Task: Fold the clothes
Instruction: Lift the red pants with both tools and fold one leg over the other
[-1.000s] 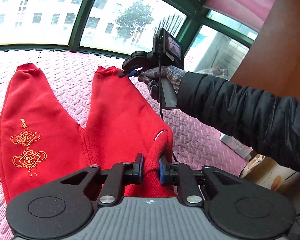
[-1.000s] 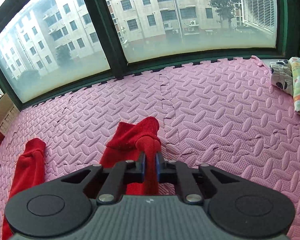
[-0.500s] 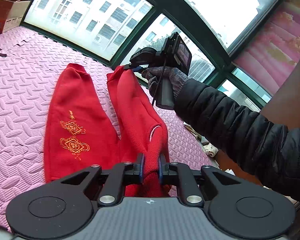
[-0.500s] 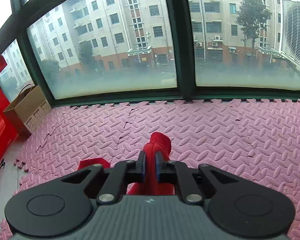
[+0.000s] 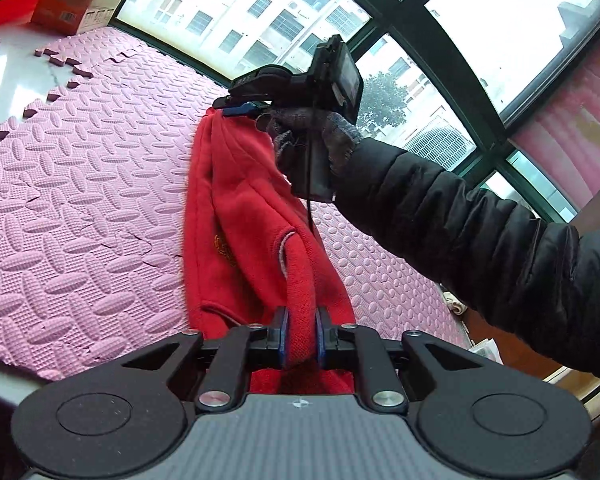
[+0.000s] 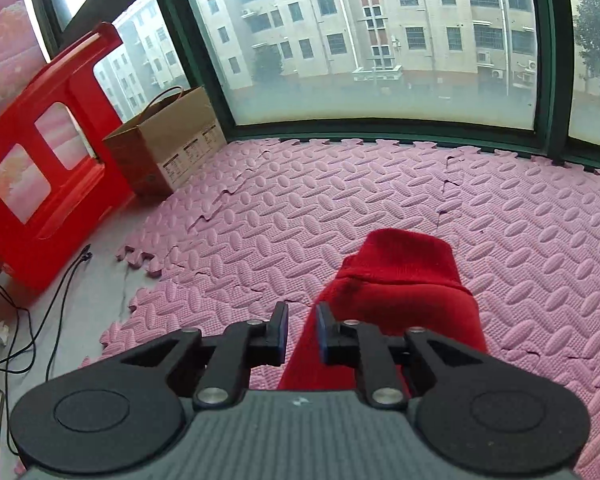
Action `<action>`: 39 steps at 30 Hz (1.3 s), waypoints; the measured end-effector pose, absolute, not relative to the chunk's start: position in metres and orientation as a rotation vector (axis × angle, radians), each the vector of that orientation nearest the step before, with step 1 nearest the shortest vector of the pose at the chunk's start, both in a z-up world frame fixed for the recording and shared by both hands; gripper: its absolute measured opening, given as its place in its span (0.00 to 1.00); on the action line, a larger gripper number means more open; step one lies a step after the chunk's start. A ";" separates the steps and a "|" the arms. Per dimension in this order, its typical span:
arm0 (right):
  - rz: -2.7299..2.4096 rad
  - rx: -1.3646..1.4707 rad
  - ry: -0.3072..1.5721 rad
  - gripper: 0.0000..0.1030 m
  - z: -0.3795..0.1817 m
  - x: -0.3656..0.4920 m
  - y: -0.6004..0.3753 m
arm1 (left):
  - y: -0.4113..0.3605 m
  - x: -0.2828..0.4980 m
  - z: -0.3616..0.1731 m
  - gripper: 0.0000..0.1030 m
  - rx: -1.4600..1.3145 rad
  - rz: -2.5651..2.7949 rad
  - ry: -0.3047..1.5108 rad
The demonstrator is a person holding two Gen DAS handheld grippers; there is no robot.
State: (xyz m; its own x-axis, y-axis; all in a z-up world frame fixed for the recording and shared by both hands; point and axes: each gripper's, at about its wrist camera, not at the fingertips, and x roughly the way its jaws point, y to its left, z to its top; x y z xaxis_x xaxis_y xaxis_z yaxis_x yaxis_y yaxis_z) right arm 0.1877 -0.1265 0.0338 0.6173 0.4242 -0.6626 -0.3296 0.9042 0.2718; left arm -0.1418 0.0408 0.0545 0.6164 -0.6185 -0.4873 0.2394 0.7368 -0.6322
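risk: your left gripper [image 5: 299, 334] fingers clamp red trousers [image 5: 256, 236] waistband | right gripper [image 6: 302, 330] fingers part narrowly, cuff near window slips, fold skews

pink foam mat [image 6: 380, 208] covering most of the floor, red pants [image 5: 236, 240] lying partly on it, box [image 6: 172, 140] sitting at the mat's edge by the window, loose mat bits [image 5: 60, 60] and cable [image 6: 32, 328] lying on bare floor [image 6: 92, 296]
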 end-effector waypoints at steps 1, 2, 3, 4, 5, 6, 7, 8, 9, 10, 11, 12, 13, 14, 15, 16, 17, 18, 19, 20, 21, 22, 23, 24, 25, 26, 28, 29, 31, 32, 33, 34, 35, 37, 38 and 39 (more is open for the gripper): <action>0.446 0.117 0.795 0.16 0.037 0.186 -0.130 | 0.043 -0.142 0.054 0.14 -0.552 -0.524 0.757; 0.451 0.094 0.798 0.16 0.041 0.184 -0.134 | 0.045 -0.142 0.053 0.14 -0.551 -0.525 0.759; 0.454 0.079 0.803 0.16 0.044 0.182 -0.138 | 0.046 -0.142 0.053 0.14 -0.548 -0.527 0.761; 0.456 0.072 0.808 0.17 0.045 0.181 -0.140 | 0.047 -0.142 0.054 0.15 -0.543 -0.530 0.761; 0.457 0.064 0.813 0.17 0.046 0.180 -0.142 | 0.047 -0.142 0.055 0.17 -0.537 -0.532 0.759; 0.457 0.055 0.817 0.18 0.047 0.178 -0.143 | 0.048 -0.143 0.058 0.17 -0.528 -0.534 0.753; 0.456 0.050 0.822 0.21 0.047 0.178 -0.143 | 0.048 -0.144 0.060 0.17 -0.518 -0.534 0.747; 0.455 0.049 0.826 0.22 0.046 0.178 -0.142 | 0.048 -0.144 0.062 0.19 -0.509 -0.532 0.742; 0.447 0.049 0.830 0.25 0.045 0.180 -0.140 | 0.048 -0.144 0.064 0.24 -0.505 -0.528 0.738; 0.435 0.052 0.833 0.25 0.043 0.183 -0.138 | 0.049 -0.145 0.066 0.33 -0.502 -0.523 0.731; 0.421 0.057 0.838 0.25 0.040 0.186 -0.136 | 0.050 -0.145 0.068 0.37 -0.499 -0.518 0.725; 0.404 0.062 0.841 0.26 0.037 0.190 -0.134 | 0.051 -0.145 0.070 0.42 -0.496 -0.510 0.720; 0.388 0.067 0.844 0.26 0.033 0.193 -0.132 | 0.051 -0.143 0.071 0.44 -0.495 -0.499 0.719; 0.372 0.066 0.846 0.26 0.030 0.196 -0.130 | 0.050 -0.140 0.072 0.44 -0.496 -0.489 0.720; 0.354 0.060 0.847 0.26 0.026 0.199 -0.128 | 0.050 -0.137 0.072 0.45 -0.498 -0.481 0.719; 0.339 0.055 0.847 0.26 0.022 0.201 -0.126 | 0.048 -0.133 0.072 0.45 -0.497 -0.475 0.718; 0.328 0.049 0.848 0.26 0.019 0.202 -0.125 | 0.046 -0.129 0.072 0.45 -0.491 -0.469 0.721; 0.322 0.047 0.849 0.25 0.016 0.203 -0.125 | 0.043 -0.125 0.071 0.44 -0.483 -0.467 0.727; 0.322 0.047 0.849 0.21 0.015 0.203 -0.125 | 0.039 -0.121 0.069 0.43 -0.476 -0.471 0.733; 0.316 0.038 0.841 0.17 0.013 0.202 -0.125 | 0.036 -0.117 0.067 0.43 -0.467 -0.477 0.739; 0.311 0.029 0.830 0.11 0.013 0.200 -0.126 | 0.032 -0.114 0.065 0.37 -0.454 -0.486 0.745; 0.312 0.032 0.825 0.09 0.013 0.199 -0.127 | 0.028 -0.112 0.063 0.25 -0.439 -0.496 0.750; 0.311 0.038 0.816 0.08 0.015 0.197 -0.130 | 0.024 -0.111 0.062 0.20 -0.422 -0.503 0.752; 0.311 0.049 0.804 0.07 0.018 0.196 -0.132 | 0.021 -0.111 0.061 0.15 -0.412 -0.505 0.753; 0.314 0.058 0.791 0.07 0.022 0.194 -0.134 | 0.020 -0.111 0.061 0.11 -0.409 -0.511 0.746; 0.318 0.067 0.776 0.07 0.027 0.192 -0.136 | 0.020 -0.112 0.063 0.11 -0.413 -0.517 0.738; 0.331 0.079 0.742 0.07 0.039 0.187 -0.139 | 0.022 -0.117 0.068 0.10 -0.428 -0.532 0.722; 0.340 0.078 0.724 0.07 0.045 0.184 -0.139 | 0.023 -0.121 0.071 0.10 -0.435 -0.541 0.713; 0.365 0.071 0.709 0.07 0.051 0.181 -0.136 | 0.024 -0.127 0.074 0.10 -0.441 -0.550 0.705; 0.374 0.061 0.713 0.07 0.051 0.181 -0.132 | 0.025 -0.128 0.073 0.10 -0.445 -0.548 0.709; 0.382 0.051 0.723 0.07 0.048 0.181 -0.129 | 0.026 -0.130 0.072 0.10 -0.449 -0.546 0.714; 0.392 0.037 0.739 0.07 0.042 0.182 -0.124 | 0.027 -0.131 0.070 0.10 -0.452 -0.541 0.722; 0.403 0.022 0.753 0.07 0.034 0.182 -0.119 | 0.028 -0.131 0.068 0.10 -0.455 -0.532 0.731; 0.420 -0.007 0.780 0.07 0.019 0.183 -0.111 | 0.030 -0.131 0.064 0.10 -0.464 -0.520 0.745; 0.418 -0.021 0.791 0.07 0.013 0.183 -0.108 | 0.031 -0.130 0.062 0.10 -0.468 -0.516 0.751; 0.416 -0.035 0.802 0.07 0.006 0.183 -0.104 | 0.032 -0.130 0.061 0.10 -0.468 -0.515 0.756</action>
State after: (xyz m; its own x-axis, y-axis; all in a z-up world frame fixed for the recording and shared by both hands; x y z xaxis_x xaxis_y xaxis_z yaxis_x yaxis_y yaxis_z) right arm 0.1826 -0.1045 0.0061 0.6191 0.3485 -0.7037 -0.3744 0.9187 0.1256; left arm -0.1297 0.0319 0.0609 0.6174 -0.5906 -0.5196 0.2668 0.7786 -0.5679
